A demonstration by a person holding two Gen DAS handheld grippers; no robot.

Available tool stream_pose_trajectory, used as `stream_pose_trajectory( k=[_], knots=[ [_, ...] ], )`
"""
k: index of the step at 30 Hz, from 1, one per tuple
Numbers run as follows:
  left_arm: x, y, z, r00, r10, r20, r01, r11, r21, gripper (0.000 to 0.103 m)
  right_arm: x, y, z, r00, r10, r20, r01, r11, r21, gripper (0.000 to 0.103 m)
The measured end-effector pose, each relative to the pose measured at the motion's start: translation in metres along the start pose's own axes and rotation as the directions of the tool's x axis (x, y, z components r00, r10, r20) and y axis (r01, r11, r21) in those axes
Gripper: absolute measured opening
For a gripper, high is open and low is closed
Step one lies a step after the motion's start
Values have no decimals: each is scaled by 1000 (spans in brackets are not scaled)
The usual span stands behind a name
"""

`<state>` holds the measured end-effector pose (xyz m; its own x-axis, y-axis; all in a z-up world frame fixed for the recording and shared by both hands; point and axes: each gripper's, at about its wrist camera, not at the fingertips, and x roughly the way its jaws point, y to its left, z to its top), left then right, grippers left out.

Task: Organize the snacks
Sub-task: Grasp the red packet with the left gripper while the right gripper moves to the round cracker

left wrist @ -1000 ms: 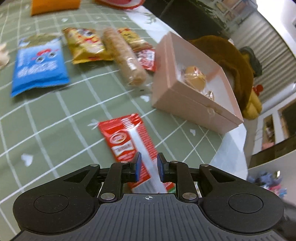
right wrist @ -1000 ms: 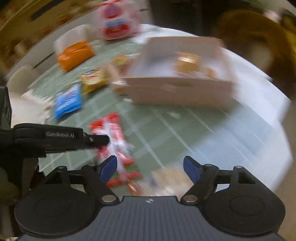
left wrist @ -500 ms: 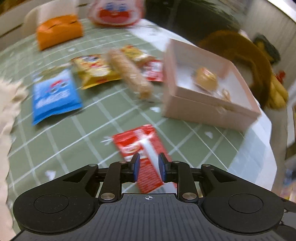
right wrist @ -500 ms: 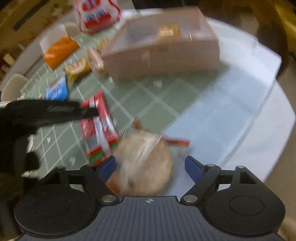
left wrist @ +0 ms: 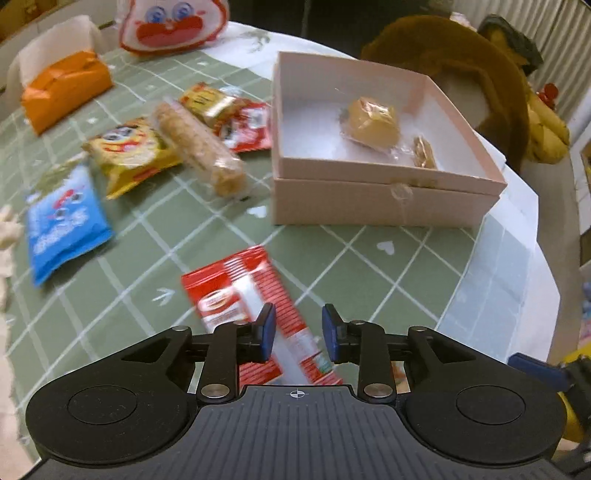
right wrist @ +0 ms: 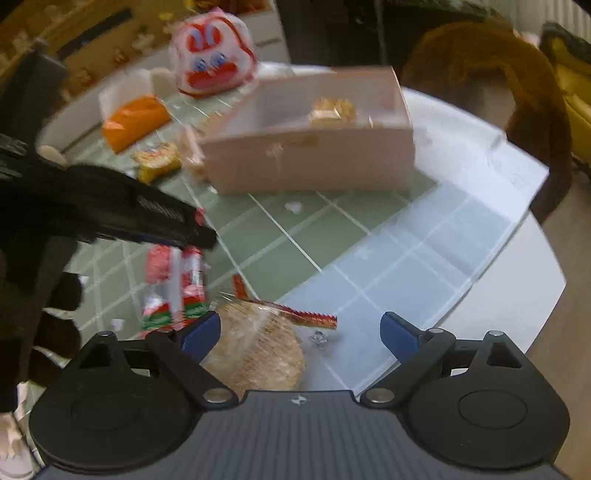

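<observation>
An open pink box (left wrist: 384,199) stands on the green checked tablecloth and holds a wrapped yellow cake (left wrist: 371,122) and a small gold sweet (left wrist: 424,152). It also shows in the right wrist view (right wrist: 314,162). My left gripper (left wrist: 297,334) hovers open over a red and white snack packet (left wrist: 255,314) lying flat. My right gripper (right wrist: 301,330) is open above a round bagged biscuit (right wrist: 258,354) near the table's front edge, beside the red packet (right wrist: 173,291).
Left of the box lie a cracker roll (left wrist: 199,149), a yellow packet (left wrist: 129,155), a blue packet (left wrist: 61,225), a small red packet (left wrist: 247,127) and an orange pack (left wrist: 64,90). A red and white cartoon bag (left wrist: 173,24) stands at the back. A brown plush (left wrist: 480,74) sits behind the box.
My left gripper's jaws have opened from nearly shut around the red packet, and it has drawn back. My right gripper has swung over the round biscuit bag.
</observation>
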<state>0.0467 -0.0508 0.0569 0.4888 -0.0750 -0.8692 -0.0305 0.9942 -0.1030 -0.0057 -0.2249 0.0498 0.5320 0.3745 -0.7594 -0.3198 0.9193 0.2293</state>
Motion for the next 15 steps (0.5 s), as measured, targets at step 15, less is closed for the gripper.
stream_pose_trajectory(
  k=[15],
  knots=[
    [8,3,-8,997,57,53,-56,998,-19,37,23,41,-31,996,-57,-62,41,972,-233,98]
  ],
)
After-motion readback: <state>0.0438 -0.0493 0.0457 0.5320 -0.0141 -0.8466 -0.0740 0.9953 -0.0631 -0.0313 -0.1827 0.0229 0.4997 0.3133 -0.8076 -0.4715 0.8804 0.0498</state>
